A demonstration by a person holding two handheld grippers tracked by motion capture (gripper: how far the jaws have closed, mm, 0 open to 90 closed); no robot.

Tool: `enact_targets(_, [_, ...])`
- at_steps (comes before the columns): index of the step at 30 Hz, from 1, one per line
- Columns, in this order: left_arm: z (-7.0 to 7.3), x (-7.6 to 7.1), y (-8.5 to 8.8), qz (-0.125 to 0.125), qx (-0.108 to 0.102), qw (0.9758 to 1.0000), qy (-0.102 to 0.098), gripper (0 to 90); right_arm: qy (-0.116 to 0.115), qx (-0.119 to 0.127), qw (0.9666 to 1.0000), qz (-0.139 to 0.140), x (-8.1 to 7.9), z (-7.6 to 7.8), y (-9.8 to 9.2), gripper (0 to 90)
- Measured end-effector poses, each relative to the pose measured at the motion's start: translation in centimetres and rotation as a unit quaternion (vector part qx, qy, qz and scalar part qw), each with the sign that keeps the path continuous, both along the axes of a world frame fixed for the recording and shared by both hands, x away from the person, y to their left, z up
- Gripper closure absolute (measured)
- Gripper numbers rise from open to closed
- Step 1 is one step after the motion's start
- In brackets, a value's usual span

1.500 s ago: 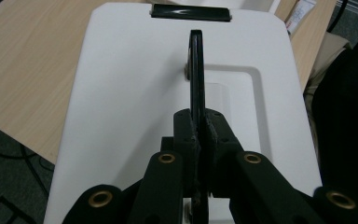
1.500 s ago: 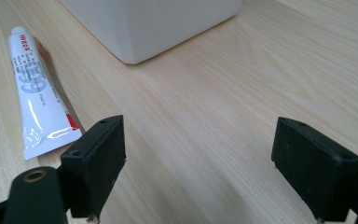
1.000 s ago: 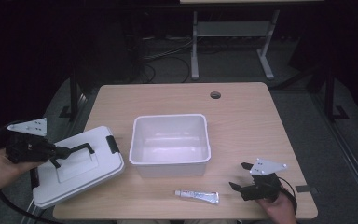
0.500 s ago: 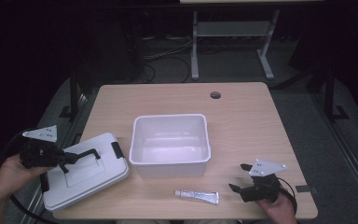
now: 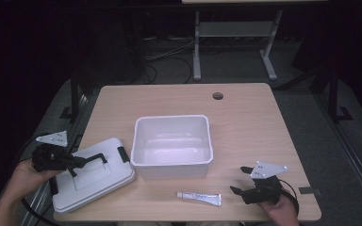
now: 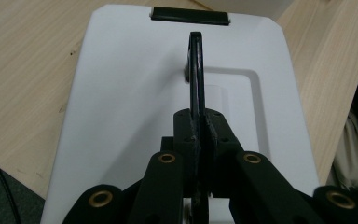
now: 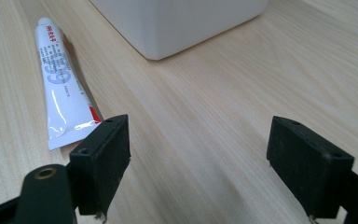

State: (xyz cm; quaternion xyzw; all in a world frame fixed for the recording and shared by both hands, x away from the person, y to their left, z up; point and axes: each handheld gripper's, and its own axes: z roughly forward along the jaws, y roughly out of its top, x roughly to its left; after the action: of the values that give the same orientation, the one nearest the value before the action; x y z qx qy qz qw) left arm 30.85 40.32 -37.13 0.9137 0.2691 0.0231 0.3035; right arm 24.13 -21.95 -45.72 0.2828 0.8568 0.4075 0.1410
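1. The left gripper (image 5: 78, 163) is sitting at the table's left front corner, in the person's left hand (image 5: 26, 174); its jaws are pressing together on the black handle (image 6: 196, 74) of the white lid (image 5: 92, 176).
2. In the left gripper view, the handle is standing on edge between the two pads and running straight away from the camera toward the black latch (image 6: 189, 15) at the lid's far edge.
3. The lid is lying on the wooden table (image 5: 245, 117) at the front left, turned at an angle, with one corner reaching just over the table's front edge and its right side just beside the white bin (image 5: 172, 162).
4. The bin is standing open-topped near the middle of the table.
5. The right gripper (image 5: 242, 180) is resting low at the front right, in the person's right hand (image 5: 278, 212); its jaws have just been closing a little, yet are standing well apart with bare wood between them.
6. A white tube (image 7: 58, 79) is lying flat on the table in front of the bin, just beside the right gripper's left pad in the right gripper view, not between the pads.
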Motion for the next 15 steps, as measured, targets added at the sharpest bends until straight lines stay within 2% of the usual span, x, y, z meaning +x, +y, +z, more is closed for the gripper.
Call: enact_targets(15, [-1.7,0.4,-0.1,0.006,-0.001,1.0,0.004,84.4,0.006,-0.003,0.9999,0.011,-0.1,0.1,0.2,22.0])
